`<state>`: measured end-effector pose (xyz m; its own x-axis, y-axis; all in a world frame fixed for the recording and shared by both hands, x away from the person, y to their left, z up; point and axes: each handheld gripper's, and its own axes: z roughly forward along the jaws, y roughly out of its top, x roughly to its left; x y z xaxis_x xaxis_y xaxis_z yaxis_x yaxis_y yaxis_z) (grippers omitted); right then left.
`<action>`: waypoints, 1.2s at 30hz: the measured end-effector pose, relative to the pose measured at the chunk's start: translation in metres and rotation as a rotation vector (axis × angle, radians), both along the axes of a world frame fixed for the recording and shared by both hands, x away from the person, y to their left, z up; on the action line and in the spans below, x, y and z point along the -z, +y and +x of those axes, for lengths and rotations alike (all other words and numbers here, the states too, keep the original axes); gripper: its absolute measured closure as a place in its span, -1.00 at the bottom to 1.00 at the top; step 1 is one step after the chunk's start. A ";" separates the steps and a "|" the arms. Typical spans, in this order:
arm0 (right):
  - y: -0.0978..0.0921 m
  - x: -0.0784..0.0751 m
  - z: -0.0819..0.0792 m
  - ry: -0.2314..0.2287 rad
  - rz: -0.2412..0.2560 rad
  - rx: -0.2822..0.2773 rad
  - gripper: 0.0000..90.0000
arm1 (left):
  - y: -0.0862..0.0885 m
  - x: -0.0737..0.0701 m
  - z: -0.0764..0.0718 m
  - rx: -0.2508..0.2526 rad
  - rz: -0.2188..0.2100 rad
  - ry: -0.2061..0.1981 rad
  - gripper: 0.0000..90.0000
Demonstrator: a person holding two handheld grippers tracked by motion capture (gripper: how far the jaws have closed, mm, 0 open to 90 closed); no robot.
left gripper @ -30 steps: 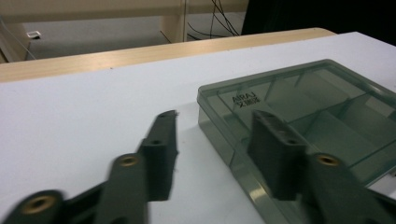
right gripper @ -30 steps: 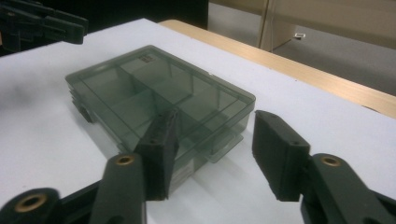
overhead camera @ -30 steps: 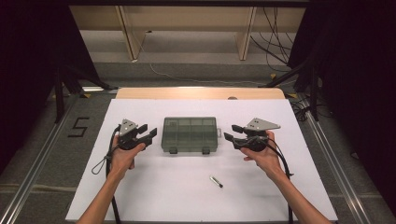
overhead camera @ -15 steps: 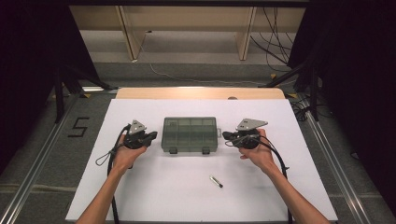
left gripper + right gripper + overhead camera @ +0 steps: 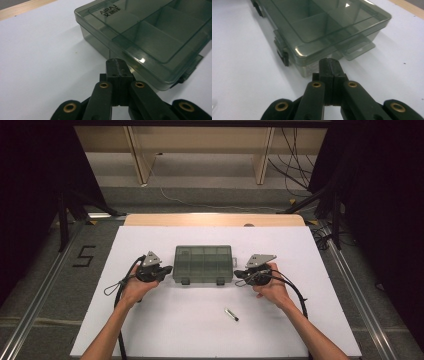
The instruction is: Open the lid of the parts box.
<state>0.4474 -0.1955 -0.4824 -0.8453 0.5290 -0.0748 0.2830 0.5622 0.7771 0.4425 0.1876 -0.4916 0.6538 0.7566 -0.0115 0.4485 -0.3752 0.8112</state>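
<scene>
**Closed jaws flank a smoked plastic box**

Two grippers, each with its jaws pressed fully together and holding nothing, point at opposite ends of a compartment box (image 5: 203, 264) on a white table (image 5: 165, 325). In the left gripper view, the left gripper (image 5: 117, 65) has its tips just short of the box's (image 5: 147, 37) near lower wall; whether they touch it cannot be told. Beyond the tips and up to the left, raised lettering on the lid reads "AIRAJ" (image 5: 108, 10), with a line of smaller characters beneath that is too fine to read. In the right gripper view, the right gripper (image 5: 329, 65) sits just before the box's (image 5: 322, 27) near corner, again too close to judge contact.

The box is translucent grey-green, shallow and rectangular, its lid down, with dividers showing through as several compartments. Two dark latches (image 5: 283, 55) run along the side left of the right jaws, and a flat tab (image 5: 359, 50) juts out at the base just beyond them to the right.

From the high view, the left gripper (image 5: 167, 269) and right gripper (image 5: 238, 274) close in on the box's ends. A small pen-like object (image 5: 231, 314) lies on the table nearer the person than the right jaws, well apart from them. Open white surface spreads on all sides of the box; a wooden strip (image 5: 215, 219) borders the table's far edge.
</scene>
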 end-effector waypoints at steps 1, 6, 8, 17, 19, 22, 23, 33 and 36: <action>0.001 0.000 -0.001 0.008 0.004 -0.002 1.00 | 0.001 -0.001 0.000 0.007 -0.001 0.012 0.99; 0.001 0.003 -0.001 0.006 -0.004 -0.009 1.00 | -0.001 0.002 0.000 0.019 0.010 0.040 0.99; 0.001 0.003 -0.001 0.005 -0.004 -0.010 1.00 | -0.001 0.002 0.000 0.012 0.004 0.029 0.99; 0.001 0.002 0.000 0.002 0.026 -0.013 1.00 | -0.001 0.000 -0.001 0.014 -0.028 0.046 0.99; 0.000 0.002 0.000 0.004 0.032 -0.015 1.00 | -0.001 0.000 -0.001 0.017 -0.027 0.036 0.99; 0.002 0.001 0.000 -0.020 0.040 0.001 1.00 | -0.002 -0.004 -0.002 0.014 -0.024 0.026 0.98; 0.002 -0.001 0.000 -0.020 0.047 0.003 1.00 | -0.003 -0.004 -0.003 0.001 -0.037 0.021 0.98; 0.005 -0.007 0.001 -0.044 0.104 0.009 1.00 | -0.005 -0.012 -0.003 0.015 -0.062 -0.011 0.98; 0.006 -0.009 0.003 -0.066 0.122 0.017 1.00 | -0.007 -0.016 -0.004 -0.001 -0.082 -0.030 0.99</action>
<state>0.4500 -0.1894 -0.4736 -0.8316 0.5516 -0.0641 0.2380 0.4583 0.8563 0.4385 0.1804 -0.4757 0.6539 0.7547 -0.0540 0.4241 -0.3065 0.8522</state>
